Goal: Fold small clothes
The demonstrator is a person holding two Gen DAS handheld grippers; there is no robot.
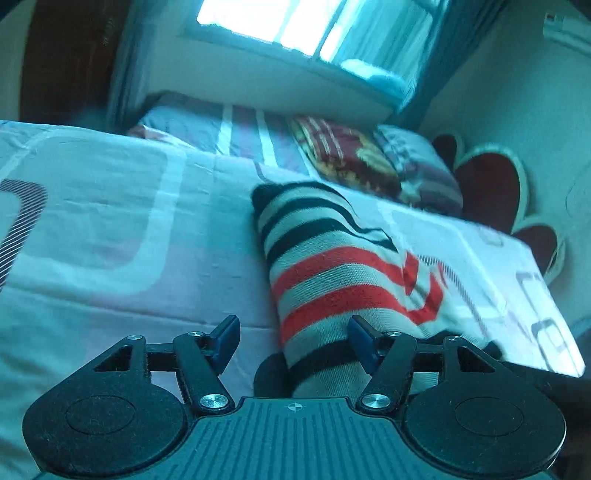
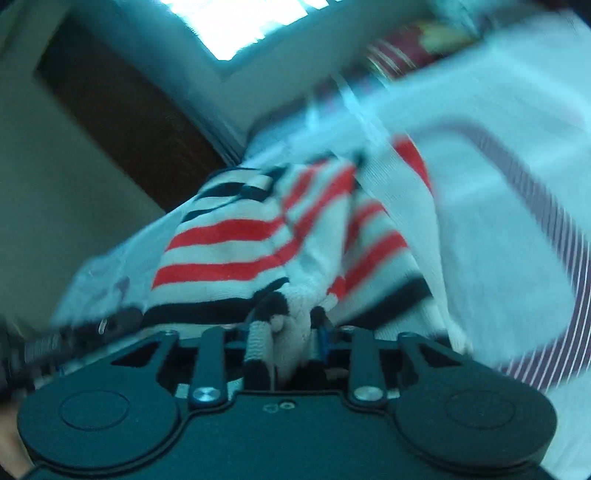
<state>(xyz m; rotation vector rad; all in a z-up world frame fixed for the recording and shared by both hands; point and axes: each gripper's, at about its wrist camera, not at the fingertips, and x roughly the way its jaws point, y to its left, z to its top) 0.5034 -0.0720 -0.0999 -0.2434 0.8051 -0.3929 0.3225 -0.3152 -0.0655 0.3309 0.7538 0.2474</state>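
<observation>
A small knitted garment with red, black and pale stripes lies on the bed sheet. In the left wrist view my left gripper stands open, its blue pads apart; the garment's near edge lies partly between them and the right fingertip rests over the cloth without pinching it. In the right wrist view, which is blurred, my right gripper is shut on a bunched fold of the striped garment, and the cloth rises in a crumpled heap just ahead of it.
The bed's pale sheet with striped patches spreads around. At the far end lie a red patterned blanket and a pillow. Heart-shaped cushions lean on the right wall. A window is behind; a dark door stands left.
</observation>
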